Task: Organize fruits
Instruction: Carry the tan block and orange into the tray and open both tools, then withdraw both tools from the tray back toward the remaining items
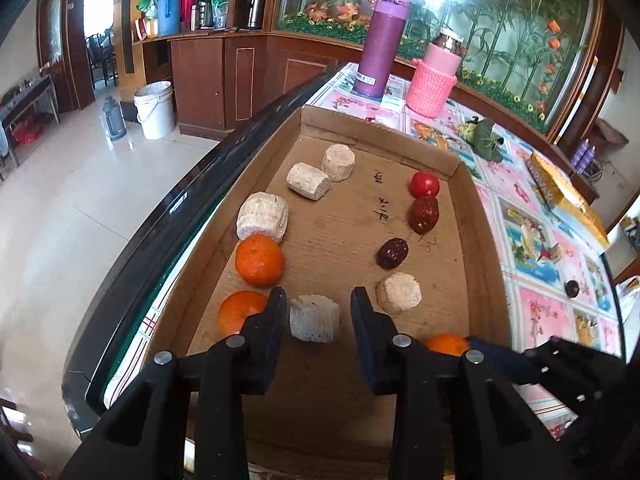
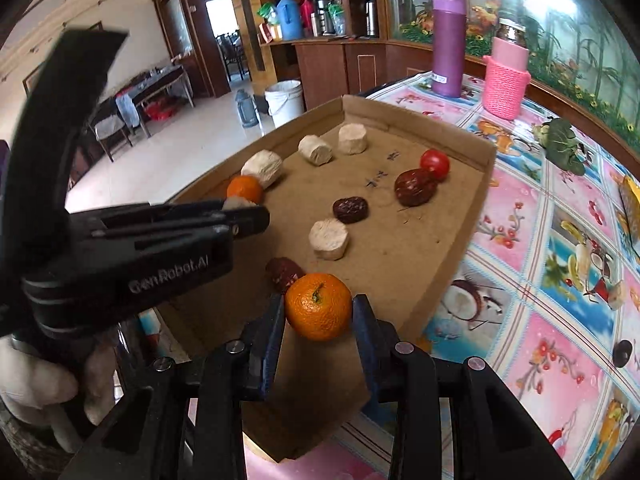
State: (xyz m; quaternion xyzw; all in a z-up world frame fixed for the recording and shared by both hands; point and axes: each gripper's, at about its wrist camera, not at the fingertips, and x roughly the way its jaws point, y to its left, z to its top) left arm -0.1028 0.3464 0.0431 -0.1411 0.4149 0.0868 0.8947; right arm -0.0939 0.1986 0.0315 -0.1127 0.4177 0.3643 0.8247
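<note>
Gripped between the blue pads of the right gripper (image 2: 319, 312) was an orange mandarin (image 2: 319, 306), both pads pressed against its sides, held just above the near end of the cardboard tray (image 2: 452, 208). Left gripper (image 1: 319, 316) stood with its jaws a little apart around a pale cylindrical chunk (image 1: 315, 318) lying on the tray floor — small gaps showed on either side of it, so the pads were not pressing.

On the tray's left side, two more mandarins (image 1: 259, 259) lay in a row with three pale chunks (image 1: 262, 216) beyond them; a further chunk (image 1: 398, 293) sat toward the right. That made six pale chunks and three mandarins in all. Dark red dates (image 1: 393, 253) numbered three: two on the right side and one (image 2: 283, 272) just behind the held mandarin, touching it in the right wrist view. One red cherry tomato (image 1: 424, 184) touched the farthest date.

Under the tray lay a tablecloth (image 2: 560, 280) printed with pink and blue fruit panels. On it stood a purple flask (image 1: 382, 46) and a jar in a pink knitted sleeve (image 1: 434, 76), with a green leafy thing (image 1: 482, 136) nearby and a small dark round object (image 1: 572, 288) — too small to identify. A white bucket (image 1: 154, 110) stood on the glossy tiled floor by wooden cabinets.

From the left wrist view the held mandarin was mostly hidden behind the gripper's finger, and the nearest mandarin was partly covered too.
</note>
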